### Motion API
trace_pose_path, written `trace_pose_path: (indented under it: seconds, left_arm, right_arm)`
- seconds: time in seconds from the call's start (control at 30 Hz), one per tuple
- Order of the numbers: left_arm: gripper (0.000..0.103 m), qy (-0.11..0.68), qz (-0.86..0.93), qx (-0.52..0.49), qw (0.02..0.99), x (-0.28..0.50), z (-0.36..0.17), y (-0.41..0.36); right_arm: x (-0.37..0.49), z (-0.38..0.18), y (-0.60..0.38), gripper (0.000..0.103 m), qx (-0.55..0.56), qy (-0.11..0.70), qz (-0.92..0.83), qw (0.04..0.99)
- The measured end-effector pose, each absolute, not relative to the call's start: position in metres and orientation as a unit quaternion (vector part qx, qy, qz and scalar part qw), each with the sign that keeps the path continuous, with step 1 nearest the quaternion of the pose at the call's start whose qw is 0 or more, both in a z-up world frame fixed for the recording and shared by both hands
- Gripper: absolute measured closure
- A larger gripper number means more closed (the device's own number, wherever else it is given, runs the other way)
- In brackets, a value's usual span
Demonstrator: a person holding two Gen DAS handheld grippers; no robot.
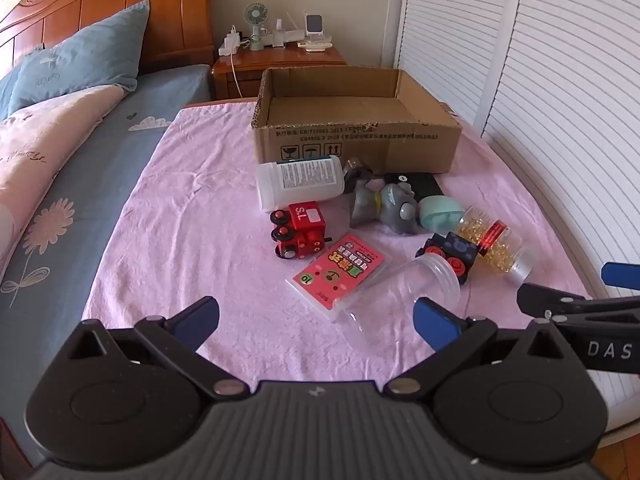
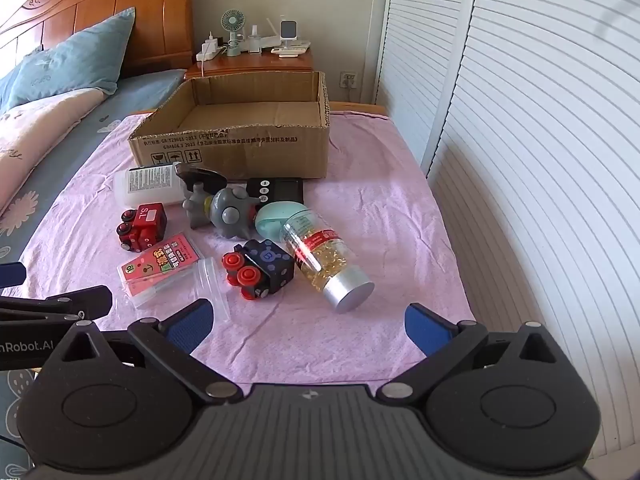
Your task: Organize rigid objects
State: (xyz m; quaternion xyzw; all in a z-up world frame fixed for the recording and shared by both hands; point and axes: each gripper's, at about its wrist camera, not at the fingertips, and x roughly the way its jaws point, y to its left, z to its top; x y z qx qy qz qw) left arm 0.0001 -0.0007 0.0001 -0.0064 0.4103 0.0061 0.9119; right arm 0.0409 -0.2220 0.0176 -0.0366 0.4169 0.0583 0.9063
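1. Both grippers, left gripper and right gripper, hover with jaws apart, holding nothing.
2. Nearest the left gripper, the clear jar lies just ahead, long axis slanting forward-right.
3. Farther ahead sits the cardboard box, seemingly empty.

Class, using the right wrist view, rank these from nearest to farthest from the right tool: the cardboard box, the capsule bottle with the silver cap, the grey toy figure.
1. Clear capsule bottle with the silver cap: lying on the pink cloth just ahead of the open right tool.
2. Grey toy figure: mid-cloth, left of centre.
3. Brown cardboard box: at the far end of the cloth.
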Motion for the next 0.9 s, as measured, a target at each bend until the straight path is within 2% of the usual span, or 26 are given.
trace_pose_path:
  seconds: [0.9]
  left_arm:
    - [0.001,0.411,0.002,-0.02,0.911,0.002,0.001,-0.001]
  right_arm:
    - [0.042,0.02,-0.223,0.0,-0.041,0.414,0.057,0.907]
